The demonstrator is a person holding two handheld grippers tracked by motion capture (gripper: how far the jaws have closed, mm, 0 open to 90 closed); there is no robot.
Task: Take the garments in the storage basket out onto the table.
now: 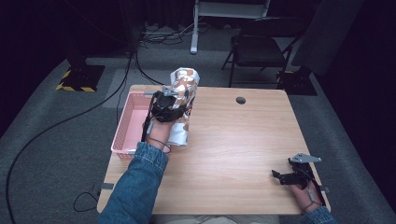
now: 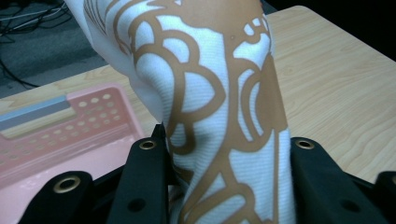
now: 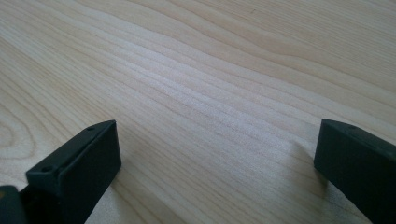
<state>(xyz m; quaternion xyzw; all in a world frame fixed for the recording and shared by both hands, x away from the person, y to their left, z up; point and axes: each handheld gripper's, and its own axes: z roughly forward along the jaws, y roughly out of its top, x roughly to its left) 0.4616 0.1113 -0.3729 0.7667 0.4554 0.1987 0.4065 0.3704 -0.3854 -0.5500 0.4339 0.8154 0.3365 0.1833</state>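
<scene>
Table (image 1: 243, 140) of light wood carries a pink basket (image 1: 125, 126) at its left edge, perforated walls intact. Patterned cloth (image 1: 183, 88), white with tan scrollwork, stands bunched and lifted just beside the basket's right rim, its lower end trailing toward the tabletop. Left gripper (image 1: 173, 103) is clamped on this cloth; the left gripper view shows fabric pinched between both jaws. Right gripper (image 1: 288, 176) rests near the table's right front corner, jaws spread wide with nothing between them, well apart from the cloth.

Risk assessment: the hold takes a single fold only. If the cloth is swung toward the basket, the hanging end could snag the rim or drag the light basket off the edge.
</scene>
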